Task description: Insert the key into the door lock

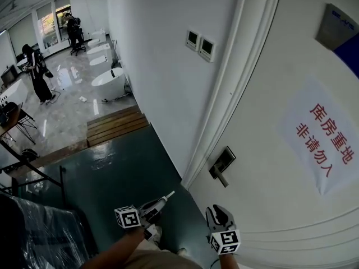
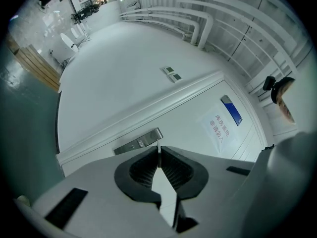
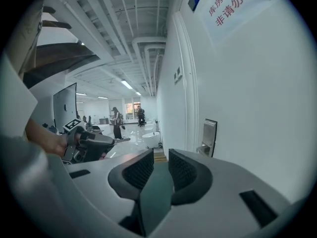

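— Where is the key?
— The left gripper (image 1: 154, 206) has its jaws pinched tight on the key (image 1: 168, 196). The blade sticks out toward the white door (image 1: 269, 212). It sits near the door lock (image 1: 222, 164), below and to its left, not touching it.
— And the other tool?
— The right gripper (image 1: 217, 212) hangs close beside the door, under the lock. Its jaws are apart, with nothing between them.

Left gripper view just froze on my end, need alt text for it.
The left hand-held gripper is shut on a thin key, its tip pointing toward the metal lock plate on a white door. A paper sign with red print hangs further right.
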The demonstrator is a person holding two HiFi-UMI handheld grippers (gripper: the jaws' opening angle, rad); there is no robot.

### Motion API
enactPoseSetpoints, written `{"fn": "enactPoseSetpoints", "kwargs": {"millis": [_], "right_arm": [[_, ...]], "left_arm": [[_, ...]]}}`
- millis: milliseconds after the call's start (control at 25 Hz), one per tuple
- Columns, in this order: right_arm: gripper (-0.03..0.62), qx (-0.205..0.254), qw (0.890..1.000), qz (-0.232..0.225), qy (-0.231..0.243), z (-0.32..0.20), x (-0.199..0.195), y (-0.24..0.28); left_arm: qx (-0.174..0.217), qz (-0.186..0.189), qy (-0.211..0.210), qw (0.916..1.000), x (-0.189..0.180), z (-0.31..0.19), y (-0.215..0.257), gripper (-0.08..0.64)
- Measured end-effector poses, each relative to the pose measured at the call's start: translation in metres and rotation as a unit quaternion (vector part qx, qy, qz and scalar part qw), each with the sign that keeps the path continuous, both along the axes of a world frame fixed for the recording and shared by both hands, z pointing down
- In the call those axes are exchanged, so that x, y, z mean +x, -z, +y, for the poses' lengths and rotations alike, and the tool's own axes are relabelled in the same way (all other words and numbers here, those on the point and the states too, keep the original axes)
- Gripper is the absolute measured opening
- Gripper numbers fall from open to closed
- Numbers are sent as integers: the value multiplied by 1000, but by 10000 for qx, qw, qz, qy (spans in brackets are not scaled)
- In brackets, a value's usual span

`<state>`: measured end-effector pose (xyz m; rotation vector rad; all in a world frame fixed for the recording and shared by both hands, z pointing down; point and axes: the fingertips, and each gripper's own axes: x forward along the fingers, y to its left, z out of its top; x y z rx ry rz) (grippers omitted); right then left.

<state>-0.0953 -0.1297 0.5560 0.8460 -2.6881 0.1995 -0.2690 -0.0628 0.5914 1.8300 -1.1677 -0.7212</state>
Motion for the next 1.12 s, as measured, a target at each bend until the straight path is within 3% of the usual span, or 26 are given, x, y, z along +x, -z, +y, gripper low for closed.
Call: {"fn": "enactPoseSetpoints", "kwargs": {"millis": [680,1120], "right_arm": [[92,51,9992,126,-370,-33,-65,-12],[92,108,9980,201,-596,-46,-74,-9]], "left_arm": [[-59,-13,-383,9992,-79,-39,-21,32],[-43,34,-709,9975,-85,-63,-26,31]]}}
